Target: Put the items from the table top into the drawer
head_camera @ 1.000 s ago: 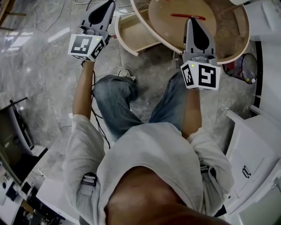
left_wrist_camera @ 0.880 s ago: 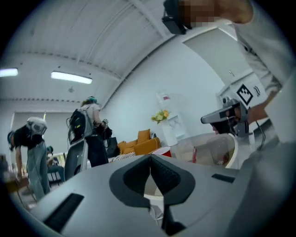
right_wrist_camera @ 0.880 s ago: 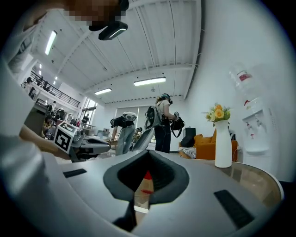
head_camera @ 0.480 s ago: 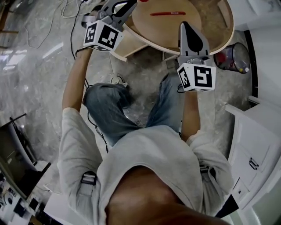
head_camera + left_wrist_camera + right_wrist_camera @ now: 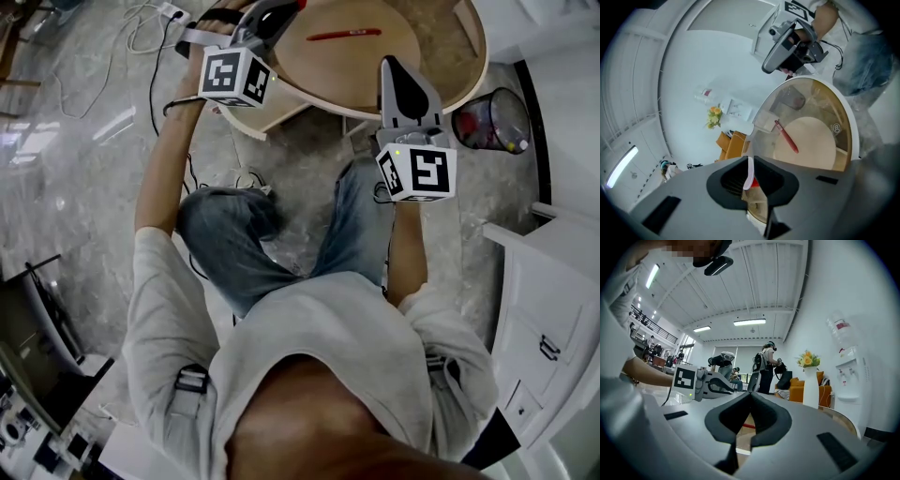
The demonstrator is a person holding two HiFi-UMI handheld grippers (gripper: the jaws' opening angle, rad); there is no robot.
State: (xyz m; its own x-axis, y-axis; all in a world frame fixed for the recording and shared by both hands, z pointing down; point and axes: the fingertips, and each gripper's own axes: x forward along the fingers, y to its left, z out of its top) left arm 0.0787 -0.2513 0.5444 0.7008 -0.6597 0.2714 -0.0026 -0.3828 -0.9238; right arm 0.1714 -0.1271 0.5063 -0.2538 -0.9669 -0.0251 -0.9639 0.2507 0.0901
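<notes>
Round wooden counter [image 5: 349, 67] at the top of the head view, marble floor [image 5: 84, 141] below, person in jeans standing at it.

Task things: a thin white-and-red item [image 5: 748, 172] is clamped in the left gripper [image 5: 281, 9], jaws closed on it, item edge-on between the pads. What it is exactly, can't tell. It sits at the counter's near-left edge, above the open drawer [image 5: 281, 106] that sticks out under the rim. A red pen [image 5: 342, 35] lies alone on the counter's inner disc, well apart from both grippers. The right gripper [image 5: 394, 67] hovers over the near rim with its jaws together and nothing between them.

Further out: a clear bin [image 5: 486, 122] with red contents stands right of the counter, and a white cabinet [image 5: 553, 309] is at the far right.

Step, as judged: carrying the gripped item to the drawer, with release not yet done. The next move calls for lowering the left gripper inside the drawer walls, then opening the jaws so the item falls in and not on the floor. The pen still needs fetching, and the empty right gripper is nearer to it.

Versus a second ago: the left gripper was out over the floor, left of the drawer. It has swung in over the drawer and counter edge and rolled, so its marker cube shows different faces. The right gripper has shifted only slightly, and the pen hasn't moved on the counter.
</notes>
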